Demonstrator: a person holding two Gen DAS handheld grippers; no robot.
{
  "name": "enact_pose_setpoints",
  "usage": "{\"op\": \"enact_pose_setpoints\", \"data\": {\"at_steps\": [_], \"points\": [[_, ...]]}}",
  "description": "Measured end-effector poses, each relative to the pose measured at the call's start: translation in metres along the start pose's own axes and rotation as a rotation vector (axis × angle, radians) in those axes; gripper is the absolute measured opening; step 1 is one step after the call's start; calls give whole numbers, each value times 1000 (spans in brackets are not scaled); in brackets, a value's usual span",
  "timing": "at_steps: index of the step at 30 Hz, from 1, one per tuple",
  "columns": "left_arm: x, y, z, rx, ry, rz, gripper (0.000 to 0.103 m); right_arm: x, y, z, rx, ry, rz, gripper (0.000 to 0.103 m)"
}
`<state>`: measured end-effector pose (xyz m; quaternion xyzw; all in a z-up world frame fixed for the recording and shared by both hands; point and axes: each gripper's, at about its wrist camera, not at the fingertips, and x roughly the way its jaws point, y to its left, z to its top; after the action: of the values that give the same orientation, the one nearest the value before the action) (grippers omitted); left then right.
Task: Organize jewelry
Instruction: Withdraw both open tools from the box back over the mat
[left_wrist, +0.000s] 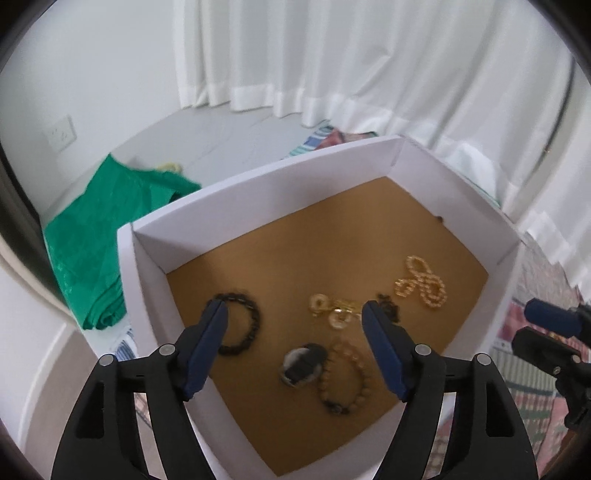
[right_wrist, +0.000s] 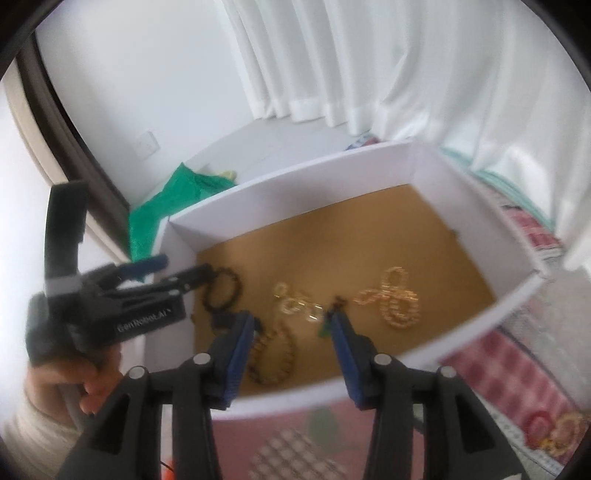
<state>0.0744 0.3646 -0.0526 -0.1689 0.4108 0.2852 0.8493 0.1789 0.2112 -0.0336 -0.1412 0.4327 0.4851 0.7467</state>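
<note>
Over a white box (left_wrist: 236, 184) with a brown floor, the left gripper (left_wrist: 295, 310) hangs with jaws wide and empty, the right gripper (right_wrist: 291, 317) with jaws partly apart and empty. Inside the box lie a black bead bracelet (left_wrist: 240, 325), gold rings (left_wrist: 332, 308), a gold chain (left_wrist: 421, 282), a tan bead bracelet (left_wrist: 347, 376) and a dark round piece (left_wrist: 303, 363). A green cloth (left_wrist: 99, 236) lies beyond the box. Only the right wrist view shows the hand (right_wrist: 77, 373) gripping the left tool, and more gold jewelry (right_wrist: 557, 432) on the patterned cloth (right_wrist: 498, 365) outside.
</note>
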Motion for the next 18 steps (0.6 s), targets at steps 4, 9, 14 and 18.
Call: {"op": "enact_pose_setpoints", "data": {"at_steps": [4,9,14,18], "points": [[-18,-30,-10,56,-32,-27,79,-32,-17,-26,-5,-42,-64,49],[-38,-69,-21,116,-59,-73,81,-64,-36,-52,24,-68,-126,59],[-51,-111,-46,163,-55,-151,83,-90,-56,-86,69,-81,-190,59],[-50,-143,-81,194,-10,-234,84,-100,-66,-122,91,-89,-242,59]]}}
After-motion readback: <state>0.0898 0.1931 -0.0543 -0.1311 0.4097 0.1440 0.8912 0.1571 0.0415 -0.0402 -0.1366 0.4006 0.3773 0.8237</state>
